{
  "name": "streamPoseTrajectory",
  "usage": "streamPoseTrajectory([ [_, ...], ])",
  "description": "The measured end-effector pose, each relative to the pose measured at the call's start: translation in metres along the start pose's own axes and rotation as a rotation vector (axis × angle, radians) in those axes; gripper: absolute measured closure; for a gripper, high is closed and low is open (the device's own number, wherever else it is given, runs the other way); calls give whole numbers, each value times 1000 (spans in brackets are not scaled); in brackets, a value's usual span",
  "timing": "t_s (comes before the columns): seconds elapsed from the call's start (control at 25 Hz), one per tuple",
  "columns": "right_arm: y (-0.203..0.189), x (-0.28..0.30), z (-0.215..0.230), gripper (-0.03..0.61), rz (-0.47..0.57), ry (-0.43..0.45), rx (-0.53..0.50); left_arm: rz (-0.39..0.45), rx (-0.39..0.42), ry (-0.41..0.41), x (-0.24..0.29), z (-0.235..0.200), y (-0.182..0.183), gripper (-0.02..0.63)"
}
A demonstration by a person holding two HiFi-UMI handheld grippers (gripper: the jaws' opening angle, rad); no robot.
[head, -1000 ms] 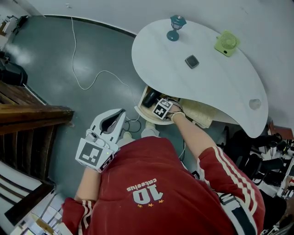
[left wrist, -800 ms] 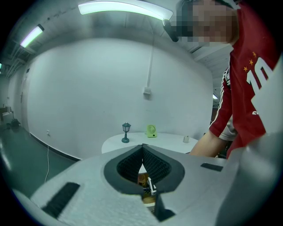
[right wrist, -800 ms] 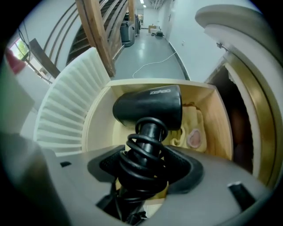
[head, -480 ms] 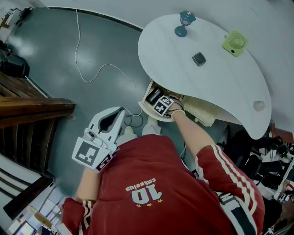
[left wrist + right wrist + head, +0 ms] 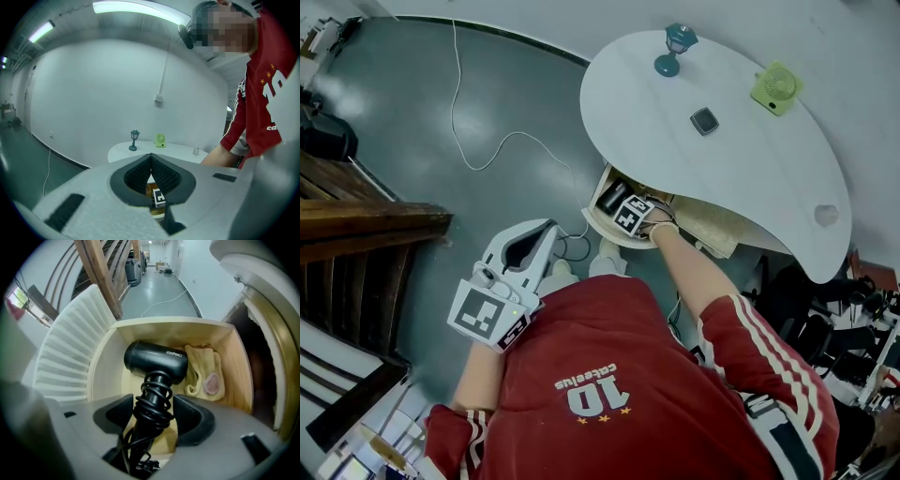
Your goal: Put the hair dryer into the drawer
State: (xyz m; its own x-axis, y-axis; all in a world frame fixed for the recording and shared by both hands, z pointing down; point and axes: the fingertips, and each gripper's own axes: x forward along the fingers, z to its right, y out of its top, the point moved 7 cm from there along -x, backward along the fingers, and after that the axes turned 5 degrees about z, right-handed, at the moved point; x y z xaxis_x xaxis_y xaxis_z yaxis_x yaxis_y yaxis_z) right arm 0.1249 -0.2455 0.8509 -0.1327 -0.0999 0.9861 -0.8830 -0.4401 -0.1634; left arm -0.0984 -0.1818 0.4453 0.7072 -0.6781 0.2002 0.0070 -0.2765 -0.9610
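pointing head-first into the drawer (image 5: 102, 369) beside a cloth (image 5: 205, 373), the dryer (image 5: 157, 363) had its cord-wrapped handle clamped between the right gripper's (image 5: 154, 412) jaws; the left gripper (image 5: 151, 159) hung closed, empty, well apart.

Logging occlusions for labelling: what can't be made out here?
- Head view: the marker cube covers most of the hair dryer; table hides the back of the drawer.
- Right gripper view: right tongs hide the cord's plug end.
- Head view: dark square object too small to identify.
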Motion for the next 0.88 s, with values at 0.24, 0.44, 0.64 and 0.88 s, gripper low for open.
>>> streamPoseTrajectory([
  [0.24, 2, 3, -2, 341, 11, -21, 28, -14, 9, 2, -5, -1, 0, 611],
  [0.44, 2, -8, 5, 362, 77, -44, 87, -4, 10, 0, -3, -3, 2, 611],
  [0.64, -1, -23, 15, 371, 137, -95, 207, 14, 7, -9, -2, -4, 4, 611],
  [0.88, -4, -33, 22, 373, 181, -159, 256, 21, 5, -16, 2, -7, 7, 611],
])
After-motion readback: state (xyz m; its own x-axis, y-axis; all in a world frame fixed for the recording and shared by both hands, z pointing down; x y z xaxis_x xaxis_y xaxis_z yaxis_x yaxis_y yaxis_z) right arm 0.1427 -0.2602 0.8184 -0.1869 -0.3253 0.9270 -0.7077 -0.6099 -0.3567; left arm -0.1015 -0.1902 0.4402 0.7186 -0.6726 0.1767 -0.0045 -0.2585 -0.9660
